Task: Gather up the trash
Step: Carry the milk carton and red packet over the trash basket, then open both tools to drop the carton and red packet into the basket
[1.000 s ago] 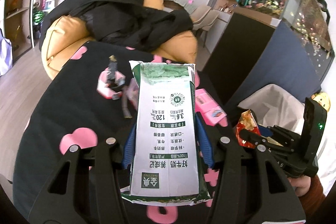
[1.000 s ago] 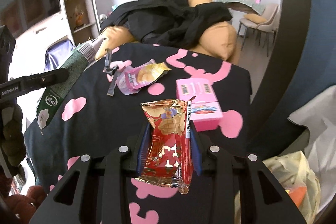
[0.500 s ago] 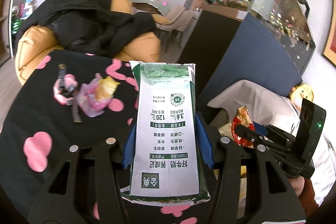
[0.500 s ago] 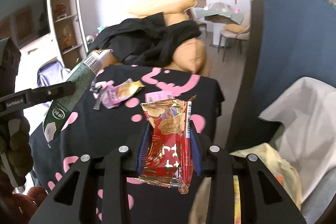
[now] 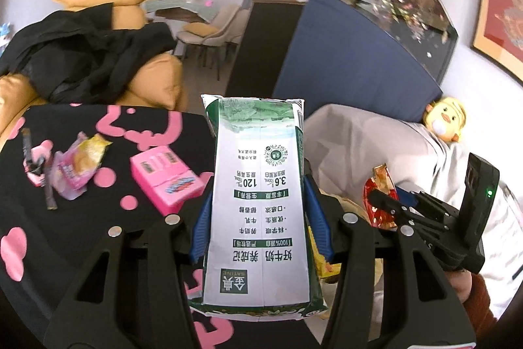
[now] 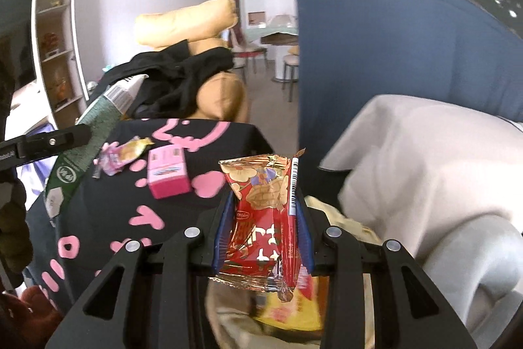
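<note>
My left gripper (image 5: 258, 211) is shut on a green and white milk carton (image 5: 258, 205), held at the right edge of the black table (image 5: 98, 237). The carton also shows in the right wrist view (image 6: 88, 133). My right gripper (image 6: 263, 224) is shut on a red snack packet (image 6: 264, 218) and holds it over an open trash bag (image 6: 287, 313) with yellow and pale rubbish inside. The packet also shows in the left wrist view (image 5: 379, 195). On the table lie a pink box (image 5: 163, 179), a pink snack wrapper (image 5: 78, 169) and a dark stick wrapper (image 5: 42, 172).
An orange sofa with black clothes (image 5: 81, 61) stands behind the table. A navy cabinet (image 5: 346, 67) with a fish tank on top is at the back right. A grey-white cover (image 6: 425, 169) with a yellow plush toy (image 5: 446, 120) lies right of the trash bag.
Both grippers have swung right, away from the table's middle. The right gripper with the red packet has come over the open trash bag; the left with the carton has reached the table's right edge.
</note>
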The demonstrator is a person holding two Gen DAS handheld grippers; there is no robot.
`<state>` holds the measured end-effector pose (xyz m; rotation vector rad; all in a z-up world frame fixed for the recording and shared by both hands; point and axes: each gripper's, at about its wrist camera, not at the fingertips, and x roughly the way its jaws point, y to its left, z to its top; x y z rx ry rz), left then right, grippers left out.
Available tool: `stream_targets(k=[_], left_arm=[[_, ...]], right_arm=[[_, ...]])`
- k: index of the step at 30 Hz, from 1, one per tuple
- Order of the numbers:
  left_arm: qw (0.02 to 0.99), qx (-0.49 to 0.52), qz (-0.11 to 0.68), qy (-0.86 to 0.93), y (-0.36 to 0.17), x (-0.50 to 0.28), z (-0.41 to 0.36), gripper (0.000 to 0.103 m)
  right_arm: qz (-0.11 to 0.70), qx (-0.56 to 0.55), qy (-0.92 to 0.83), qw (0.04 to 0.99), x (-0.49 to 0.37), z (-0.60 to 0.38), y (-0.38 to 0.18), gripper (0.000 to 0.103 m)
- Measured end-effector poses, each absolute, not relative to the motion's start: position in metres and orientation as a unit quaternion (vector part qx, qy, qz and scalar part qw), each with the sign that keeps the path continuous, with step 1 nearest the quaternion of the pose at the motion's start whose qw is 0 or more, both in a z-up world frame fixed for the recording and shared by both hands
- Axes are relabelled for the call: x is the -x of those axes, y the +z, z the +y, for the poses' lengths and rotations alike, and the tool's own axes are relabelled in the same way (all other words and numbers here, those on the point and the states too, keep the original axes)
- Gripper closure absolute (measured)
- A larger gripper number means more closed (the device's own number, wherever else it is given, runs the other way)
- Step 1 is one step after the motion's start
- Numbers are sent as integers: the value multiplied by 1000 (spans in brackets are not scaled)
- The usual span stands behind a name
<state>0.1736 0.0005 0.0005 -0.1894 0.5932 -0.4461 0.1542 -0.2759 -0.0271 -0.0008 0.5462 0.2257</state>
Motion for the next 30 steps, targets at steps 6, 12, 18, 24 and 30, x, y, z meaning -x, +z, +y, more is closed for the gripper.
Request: stream_targets(k=[6, 12, 18, 24, 30], left_arm=[[923, 77, 291, -241, -1, -174, -24, 54], [917, 74, 300, -254, -8, -178, -41, 54], [908, 61, 315, -270, -24, -182, -62, 54], [899, 64, 327, -284, -35, -187, -81, 54], [887, 60, 336, -312, -63, -198, -123, 54]], right_arm=[[284, -17, 85, 955, -161, -302, -45, 69], [330, -85, 108, 934, -174, -321, -79, 58], [324, -97, 100, 936, -170, -332, -88, 50], [317, -83, 77, 942, -159, -347, -76, 50], [295, -73, 36, 952, -143, -373, -65, 50]])
